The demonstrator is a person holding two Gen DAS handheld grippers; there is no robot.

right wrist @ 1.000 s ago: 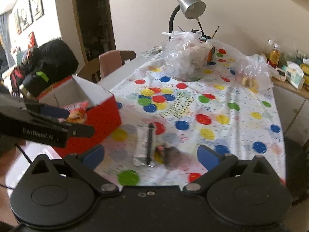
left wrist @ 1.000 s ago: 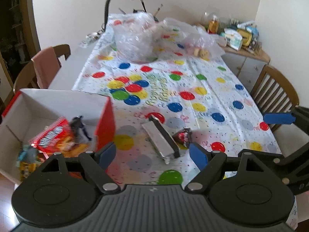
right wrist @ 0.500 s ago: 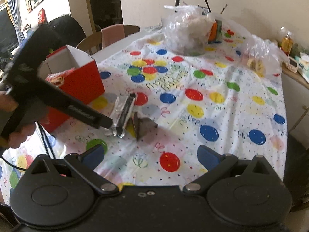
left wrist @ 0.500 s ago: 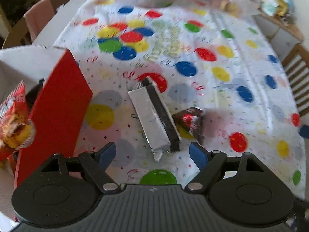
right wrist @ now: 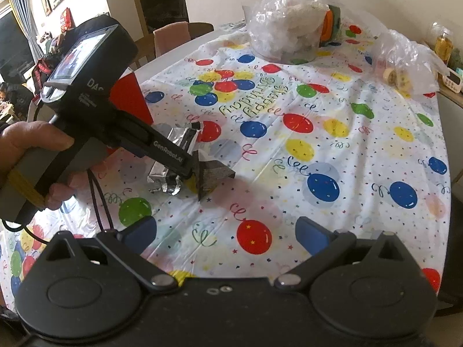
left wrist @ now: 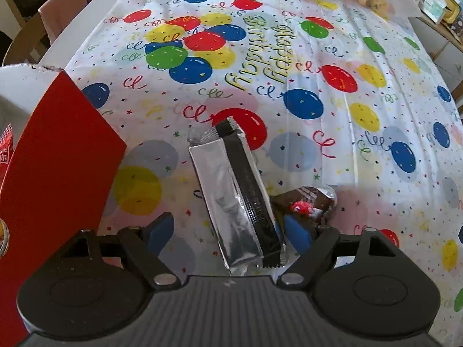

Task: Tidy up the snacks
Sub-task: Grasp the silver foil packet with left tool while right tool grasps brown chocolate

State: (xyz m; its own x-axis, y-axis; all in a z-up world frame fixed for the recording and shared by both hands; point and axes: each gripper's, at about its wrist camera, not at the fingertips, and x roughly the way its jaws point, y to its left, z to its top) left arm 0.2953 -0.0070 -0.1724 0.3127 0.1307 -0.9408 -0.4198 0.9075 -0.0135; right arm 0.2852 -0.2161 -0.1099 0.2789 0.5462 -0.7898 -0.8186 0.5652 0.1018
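A long silver and black snack packet (left wrist: 235, 193) lies on the balloon tablecloth (left wrist: 289, 86). A small dark brown snack packet (left wrist: 306, 202) lies just right of it. My left gripper (left wrist: 228, 234) is open and low over the table, its two blue pads either side of the long packet's near end. The right wrist view shows the left gripper (right wrist: 185, 170) down at the silver packet (right wrist: 170, 156), with the brown packet (right wrist: 214, 175) beside it. My right gripper (right wrist: 228, 234) is open and empty, held back above the table.
A red cardboard box (left wrist: 55, 156) with snacks inside stands at the left, close to the long packet. Clear plastic bags (right wrist: 283, 34) and a bag of pastries (right wrist: 402, 63) sit at the table's far end. Chairs (left wrist: 43, 29) stand on the left side.
My left gripper has moved down and forward until its open pads flank the near end of the long packet. The right gripper has tilted down a little and stayed open.
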